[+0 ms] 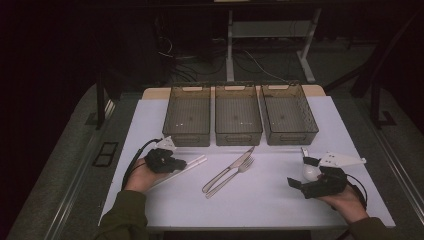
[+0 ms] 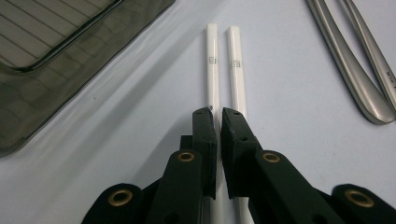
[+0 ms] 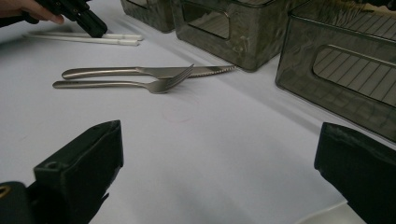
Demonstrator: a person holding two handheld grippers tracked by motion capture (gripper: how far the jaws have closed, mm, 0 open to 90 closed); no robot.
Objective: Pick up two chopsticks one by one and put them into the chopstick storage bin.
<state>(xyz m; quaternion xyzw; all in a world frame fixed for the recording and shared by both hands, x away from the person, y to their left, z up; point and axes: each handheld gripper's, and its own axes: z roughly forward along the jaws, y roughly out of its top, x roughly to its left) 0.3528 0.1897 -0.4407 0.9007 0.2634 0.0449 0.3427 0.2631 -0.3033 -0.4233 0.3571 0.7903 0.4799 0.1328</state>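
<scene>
The left gripper [image 2: 218,114] was clenched over the two white chopsticks [image 2: 224,70], which lay on the table [image 1: 280,200] beneath its nearly touching jaws. The right gripper [image 3: 219,154] stood released.

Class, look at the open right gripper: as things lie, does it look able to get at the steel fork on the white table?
Probably yes. The right gripper stands open, and bare white table lies between it and the steel fork. The steel knife lies close beside the fork, which may crowd the grasp.
</scene>
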